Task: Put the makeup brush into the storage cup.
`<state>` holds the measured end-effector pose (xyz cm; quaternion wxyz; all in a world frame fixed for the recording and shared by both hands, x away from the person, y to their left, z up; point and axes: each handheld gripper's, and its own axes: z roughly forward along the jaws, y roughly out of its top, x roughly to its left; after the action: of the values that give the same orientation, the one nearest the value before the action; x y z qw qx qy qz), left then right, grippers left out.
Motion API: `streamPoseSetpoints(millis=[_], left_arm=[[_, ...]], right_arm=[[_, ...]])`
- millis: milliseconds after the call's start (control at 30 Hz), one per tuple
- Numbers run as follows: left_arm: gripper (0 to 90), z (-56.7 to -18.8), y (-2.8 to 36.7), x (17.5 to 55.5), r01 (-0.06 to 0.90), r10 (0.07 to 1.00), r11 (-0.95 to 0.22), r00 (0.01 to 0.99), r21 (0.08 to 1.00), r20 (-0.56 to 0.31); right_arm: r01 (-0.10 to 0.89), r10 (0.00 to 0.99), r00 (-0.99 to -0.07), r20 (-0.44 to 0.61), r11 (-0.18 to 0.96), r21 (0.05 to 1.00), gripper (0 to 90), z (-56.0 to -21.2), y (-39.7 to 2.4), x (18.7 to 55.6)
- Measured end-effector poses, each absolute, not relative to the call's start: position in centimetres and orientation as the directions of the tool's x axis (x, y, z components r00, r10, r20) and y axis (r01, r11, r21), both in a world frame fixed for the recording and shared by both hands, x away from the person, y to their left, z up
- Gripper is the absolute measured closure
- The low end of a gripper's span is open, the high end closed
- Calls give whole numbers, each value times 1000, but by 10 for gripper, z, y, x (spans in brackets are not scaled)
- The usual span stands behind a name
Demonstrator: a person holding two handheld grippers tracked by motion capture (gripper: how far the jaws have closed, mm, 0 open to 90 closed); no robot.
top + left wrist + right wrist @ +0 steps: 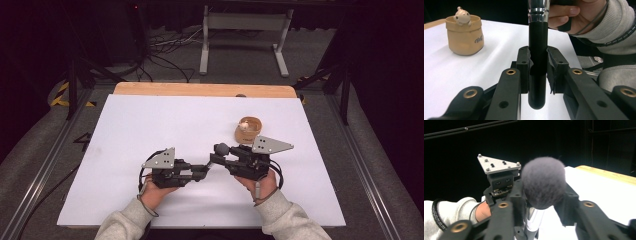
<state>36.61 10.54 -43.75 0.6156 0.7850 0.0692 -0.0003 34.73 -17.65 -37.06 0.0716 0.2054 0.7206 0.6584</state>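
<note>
Two sets of tongs were held close together over the near middle of the desk [125,140], which was covered by a smooth white sheet with a strip of pale wood showing along its far edge. Between them a makeup brush [216,156] was gripped: its handle was a round black rod with a blunt rounded end, joined to a shiny silver metal collar, and its head was a soft, dense dome of dark grey bristles [543,182].

The left tongs [538,65] were closed tight on the black handle, the padded inner faces pressed against both sides of it, with the rounded end poking out below the pads. The right tongs [541,206] were seen closed about the silver collar just under the bristles, though the exact contact was partly hidden by the fluffy head. Both tools were made of matte black plastic with brass-coloured rivets, and each was topped by a grey three-cornered plate.

Farther back and to the right, a small tan pot [248,129] shaped like a crumpled bag was standing on the sheet, with a little pale figurine [462,16] peeking over its rim.
</note>
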Motion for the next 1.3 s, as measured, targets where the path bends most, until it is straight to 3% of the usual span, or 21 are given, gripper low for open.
streamPoseSetpoints(millis=[467,500,567,800,933,1300], left_arm=[[728,-436,106,365,107,116,-230,990,967,-82],[703,-436,106,366,115,117,-228,989,967,-90],[543,-435,105,366,126,124,-225,987,966,-100],[155,-431,101,367,160,183,-273,977,949,-112],[74,-430,100,366,159,210,-285,973,945,-100],[6,-425,112,364,156,251,-257,964,954,-90]], right_arm=[[179,384,-912,143,58,982,695,-368,-174,344],[177,384,-912,141,59,982,696,-367,-174,344],[167,386,-913,130,64,984,697,-366,-174,344],[152,396,-910,118,54,987,696,-359,-179,345],[145,401,-910,110,59,988,696,-355,-181,347],[107,457,-888,59,79,991,696,-334,-195,358]])
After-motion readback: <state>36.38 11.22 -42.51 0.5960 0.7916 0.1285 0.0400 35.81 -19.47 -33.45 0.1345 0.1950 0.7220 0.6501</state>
